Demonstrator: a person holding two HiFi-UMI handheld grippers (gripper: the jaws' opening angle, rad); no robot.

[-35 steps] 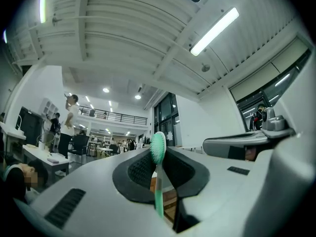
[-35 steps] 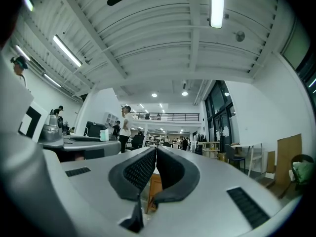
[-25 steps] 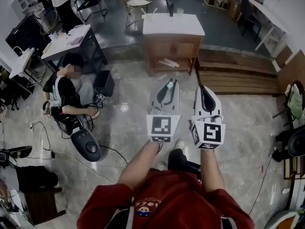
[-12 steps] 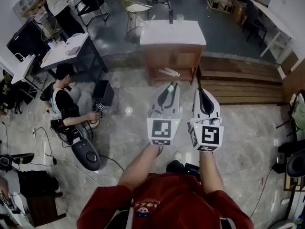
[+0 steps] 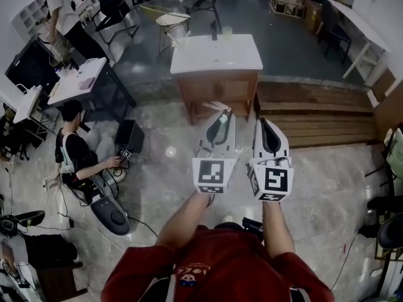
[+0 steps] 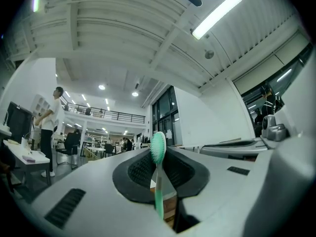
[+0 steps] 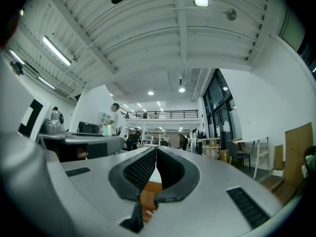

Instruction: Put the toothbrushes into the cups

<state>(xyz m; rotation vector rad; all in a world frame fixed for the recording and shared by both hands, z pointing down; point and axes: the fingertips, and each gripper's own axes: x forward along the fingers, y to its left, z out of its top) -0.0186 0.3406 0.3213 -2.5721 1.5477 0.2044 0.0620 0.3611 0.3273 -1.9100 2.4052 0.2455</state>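
Smooth plastic toothbrush [image 6: 158, 179], matt plastic L tongs [image 5: 225, 113]

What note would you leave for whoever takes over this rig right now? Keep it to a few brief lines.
Left gripper: jaws shut on the green plastic toothbrush, head past the tips.
Right gripper: jaws together, nothing clearly held.
The white-topped wooden table is ahead across the floor; small cups stand at its far edge.
Done: one toothbrush picked up.
Left: walk to the table, drop it into a cup.
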